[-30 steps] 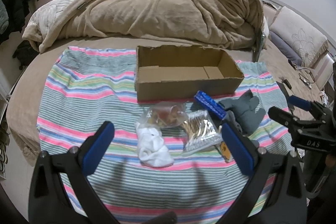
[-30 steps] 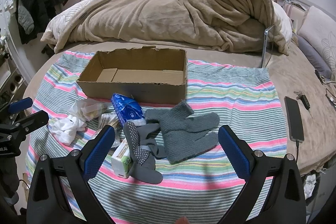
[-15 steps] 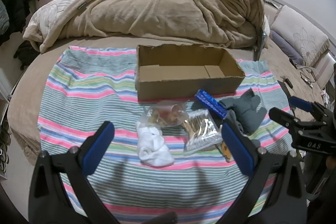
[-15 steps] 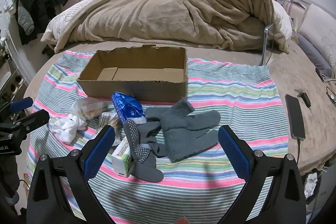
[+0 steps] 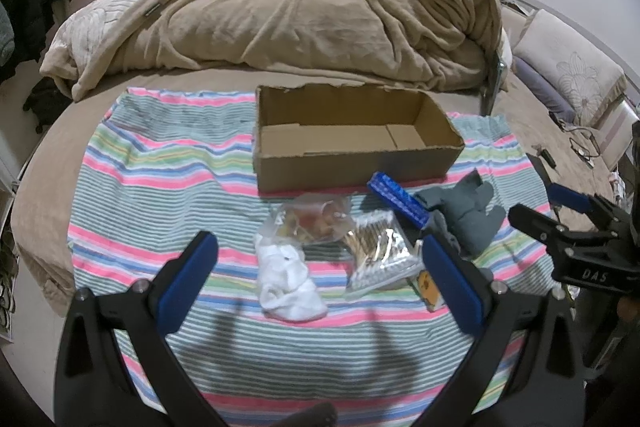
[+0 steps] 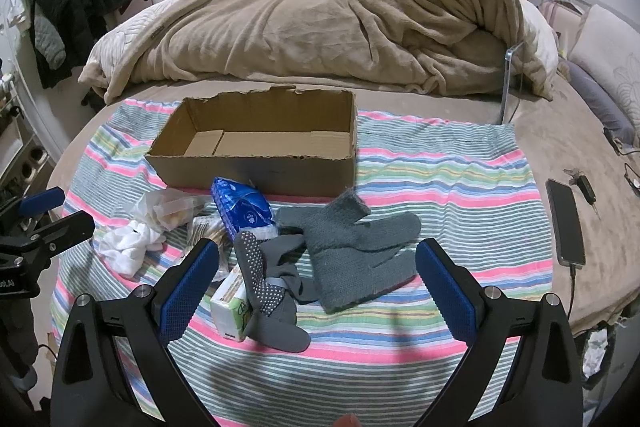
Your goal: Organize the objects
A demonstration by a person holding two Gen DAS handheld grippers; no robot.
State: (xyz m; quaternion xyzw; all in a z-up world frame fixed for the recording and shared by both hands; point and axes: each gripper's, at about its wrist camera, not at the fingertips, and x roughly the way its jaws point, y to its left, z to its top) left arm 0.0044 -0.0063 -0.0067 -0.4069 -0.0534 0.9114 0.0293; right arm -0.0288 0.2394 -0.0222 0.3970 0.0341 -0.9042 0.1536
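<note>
The open brown cardboard box [image 6: 256,151] sits empty, far ahead of both tools. The grey knitted socks [image 6: 352,251] lie between the spread fingers of the right gripper [image 6: 316,275]. The left gripper [image 5: 316,267] is spread wide too, holding nothing, above the crumpled white sock [image 5: 288,283].

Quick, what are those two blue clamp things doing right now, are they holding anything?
Left gripper: open, holding nothing, above the white socks.
Right gripper: open, holding nothing, above the grey socks.
</note>
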